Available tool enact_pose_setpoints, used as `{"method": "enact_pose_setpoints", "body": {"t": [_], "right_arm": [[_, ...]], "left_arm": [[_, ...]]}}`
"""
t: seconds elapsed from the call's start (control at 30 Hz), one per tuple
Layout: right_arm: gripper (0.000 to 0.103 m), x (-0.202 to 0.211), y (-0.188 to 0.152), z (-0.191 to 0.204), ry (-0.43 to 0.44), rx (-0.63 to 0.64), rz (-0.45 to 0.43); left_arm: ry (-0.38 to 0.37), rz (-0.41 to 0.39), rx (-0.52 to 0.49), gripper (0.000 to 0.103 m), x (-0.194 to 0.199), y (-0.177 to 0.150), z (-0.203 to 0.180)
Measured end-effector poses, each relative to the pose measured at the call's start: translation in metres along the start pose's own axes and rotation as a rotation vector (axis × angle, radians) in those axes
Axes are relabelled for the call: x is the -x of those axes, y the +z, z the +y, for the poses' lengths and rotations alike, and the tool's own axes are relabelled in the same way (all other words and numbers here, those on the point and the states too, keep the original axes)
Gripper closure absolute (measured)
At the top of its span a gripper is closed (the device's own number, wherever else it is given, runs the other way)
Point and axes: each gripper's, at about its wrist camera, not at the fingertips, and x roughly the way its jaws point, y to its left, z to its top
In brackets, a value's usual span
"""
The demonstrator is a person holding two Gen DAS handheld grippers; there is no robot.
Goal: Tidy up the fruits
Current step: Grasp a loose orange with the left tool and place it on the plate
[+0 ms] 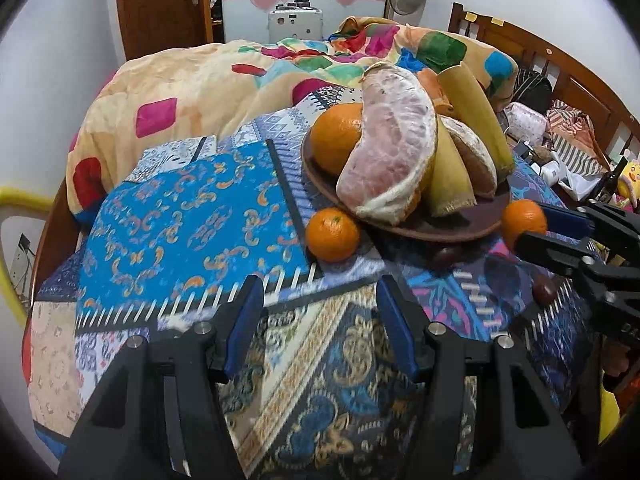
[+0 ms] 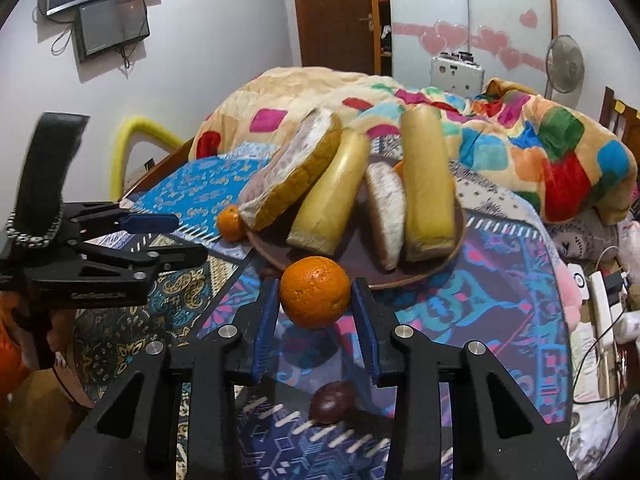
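1. Right hand-held gripper point(image 2: 316, 304), low centre of its view, holds an orange point(image 2: 314, 291) across its widest part, lifted near the brown plate point(image 2: 360, 268).
2. Judged firm, light and round; it may roll.
3. Left hand-held gripper point(image 1: 320, 304) is wide, empty.
4. Pomelo wedges point(image 1: 394, 148) crowd the plate; a mandarin point(image 1: 333, 234) and a dark passion fruit point(image 2: 332, 400) lie on the bedspread point(image 1: 192, 216).

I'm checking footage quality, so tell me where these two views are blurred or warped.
Left wrist view: fisheye bends the headboard and darkens the corners; the cloth is sharp, though the right tongs holding the orange look soft at the edge. Right wrist view: the orange is crisp, the left tongs slightly smeared, and the dark fruit is blurry.
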Motion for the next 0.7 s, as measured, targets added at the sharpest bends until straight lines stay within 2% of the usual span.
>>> {"method": "enact_pose_setpoints", "body": {"t": [0.2,0.33,0.47,0.5,0.7], "right_arm": [[0.069,0.001,0.0,-0.013,-0.015,-0.015,-0.011],[0.069,-0.002,0.001,-0.02,-0.013,-0.023,-0.01],[0.069,-0.003,0.005,-0.018,-0.013,-0.013,-0.022],[0.069,-0.004,0.007,-0.018,-0.01,-0.01,-0.024],[0.069,-0.009,0.016,-0.014,-0.006,0.001,-0.04]], "left_arm": [[-0.01,0.002,0.01,0.048,-0.015,0.017,-0.001],[-0.008,0.017,-0.003,0.06,-0.026,0.022,-0.004],[-0.007,0.025,0.003,0.065,-0.032,0.023,-0.003],[-0.01,0.021,0.006,0.069,-0.032,0.023,-0.002],[0.0,0.008,0.022,0.07,-0.029,0.021,0.001]]}}
